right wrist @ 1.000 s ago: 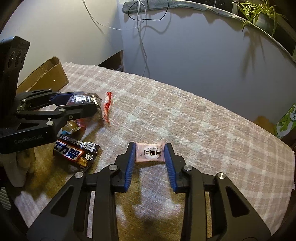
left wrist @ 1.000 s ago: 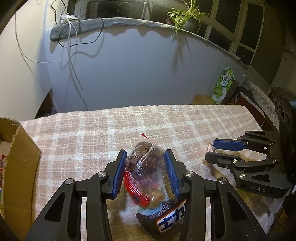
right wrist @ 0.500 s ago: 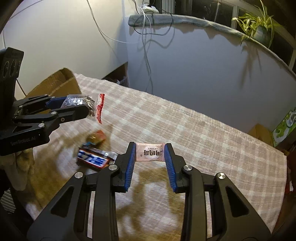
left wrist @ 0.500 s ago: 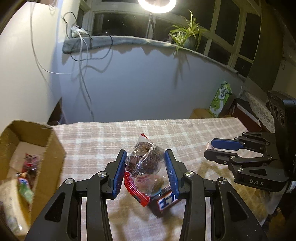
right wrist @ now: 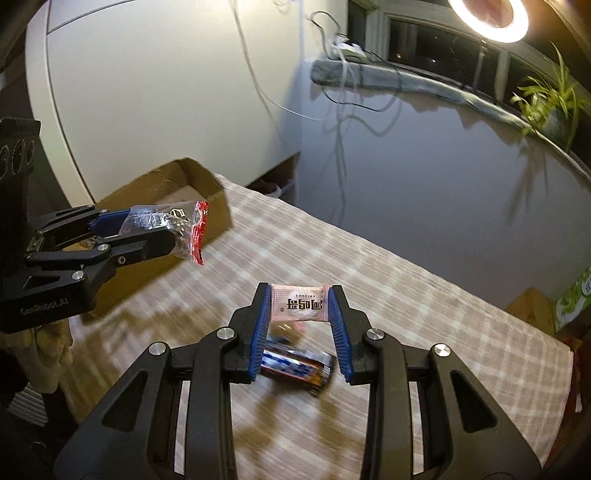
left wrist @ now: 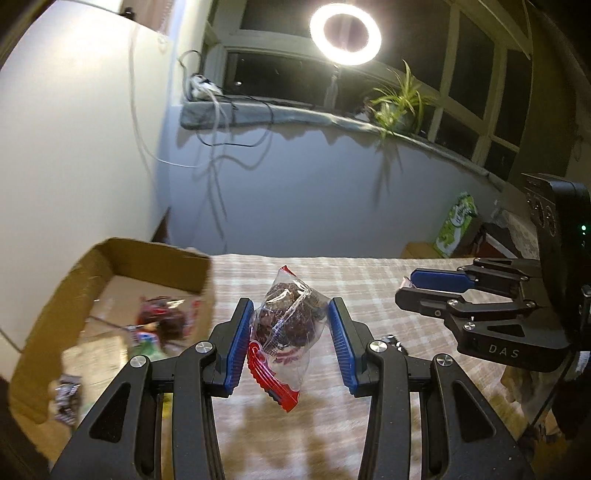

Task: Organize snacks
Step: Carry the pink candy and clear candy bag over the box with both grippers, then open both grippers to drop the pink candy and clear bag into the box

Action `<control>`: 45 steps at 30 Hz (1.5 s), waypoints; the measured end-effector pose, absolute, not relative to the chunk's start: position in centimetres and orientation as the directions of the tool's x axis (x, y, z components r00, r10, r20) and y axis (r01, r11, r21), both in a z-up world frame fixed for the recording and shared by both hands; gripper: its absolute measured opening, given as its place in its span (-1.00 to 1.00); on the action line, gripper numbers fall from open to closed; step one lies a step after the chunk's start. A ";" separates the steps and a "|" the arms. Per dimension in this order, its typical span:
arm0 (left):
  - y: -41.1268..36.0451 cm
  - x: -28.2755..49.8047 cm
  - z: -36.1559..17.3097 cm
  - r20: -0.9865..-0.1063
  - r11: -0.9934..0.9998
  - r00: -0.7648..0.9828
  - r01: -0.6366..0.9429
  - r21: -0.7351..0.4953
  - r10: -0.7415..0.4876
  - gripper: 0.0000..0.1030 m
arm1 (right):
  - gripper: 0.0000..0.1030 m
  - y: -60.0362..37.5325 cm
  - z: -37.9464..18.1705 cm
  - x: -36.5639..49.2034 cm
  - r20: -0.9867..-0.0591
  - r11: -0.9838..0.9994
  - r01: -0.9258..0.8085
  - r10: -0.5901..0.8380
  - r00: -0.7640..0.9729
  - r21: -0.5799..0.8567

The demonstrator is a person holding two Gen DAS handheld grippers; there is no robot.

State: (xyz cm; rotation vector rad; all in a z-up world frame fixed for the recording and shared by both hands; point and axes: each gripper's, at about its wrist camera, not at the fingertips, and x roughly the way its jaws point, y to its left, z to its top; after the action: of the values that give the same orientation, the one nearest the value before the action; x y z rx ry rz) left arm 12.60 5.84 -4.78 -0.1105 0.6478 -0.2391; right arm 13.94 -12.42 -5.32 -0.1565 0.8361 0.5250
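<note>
We held a clear snack bag [left wrist: 290,317] clenched in our left gripper [left wrist: 291,325], raised just right of the cardboard box [left wrist: 122,266]. Our right gripper [right wrist: 298,314] grasped a pink candy packet [right wrist: 298,303], farther right of the box, above a chocolate bar [right wrist: 295,367] lying on the checked tablecloth [right wrist: 424,314].

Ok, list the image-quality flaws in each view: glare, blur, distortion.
Left wrist view: ring light flares; cardboard box is motion-smeared. Right wrist view: ring light glares at the top edge; tablecloth and chocolate bar blur; fisheye bends the windowsill.
</note>
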 end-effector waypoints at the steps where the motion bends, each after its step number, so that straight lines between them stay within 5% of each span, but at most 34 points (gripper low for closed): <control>1: 6.3 12.3 -4.7 -0.581 0.968 0.775 0.179 -0.176 -0.249 -0.21 | -0.36 -11.7 -5.1 14.0 -0.739 0.856 -0.512 0.392 0.548 0.075; 36: 19.9 7.8 -5.6 -0.576 0.978 0.814 -0.051 -0.201 -0.076 -0.19 | -0.34 7.7 -5.4 17.6 -0.745 0.729 -0.670 0.522 0.415 0.138; 39: 20.0 7.9 -5.7 -0.581 0.977 0.810 -0.055 -0.205 -0.076 -0.14 | -0.15 8.0 -5.5 17.8 -0.745 0.733 -0.666 0.521 0.417 0.140; 41: 20.0 7.9 -5.8 -0.582 0.978 0.811 -0.062 -0.199 -0.067 0.03 | 0.22 8.0 -5.5 17.8 -0.743 0.736 -0.663 0.521 0.421 0.141; 45: 20.2 7.9 -6.0 -0.582 0.977 0.811 -0.068 -0.203 -0.064 0.09 | 0.56 7.7 -5.4 18.0 -0.733 0.749 -0.648 0.517 0.442 0.138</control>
State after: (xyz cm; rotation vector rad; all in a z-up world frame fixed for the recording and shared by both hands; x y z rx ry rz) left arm 7.95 20.25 -5.98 -0.2194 0.6270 0.0020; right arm 17.96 7.73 -5.40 -0.1722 0.8447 0.7271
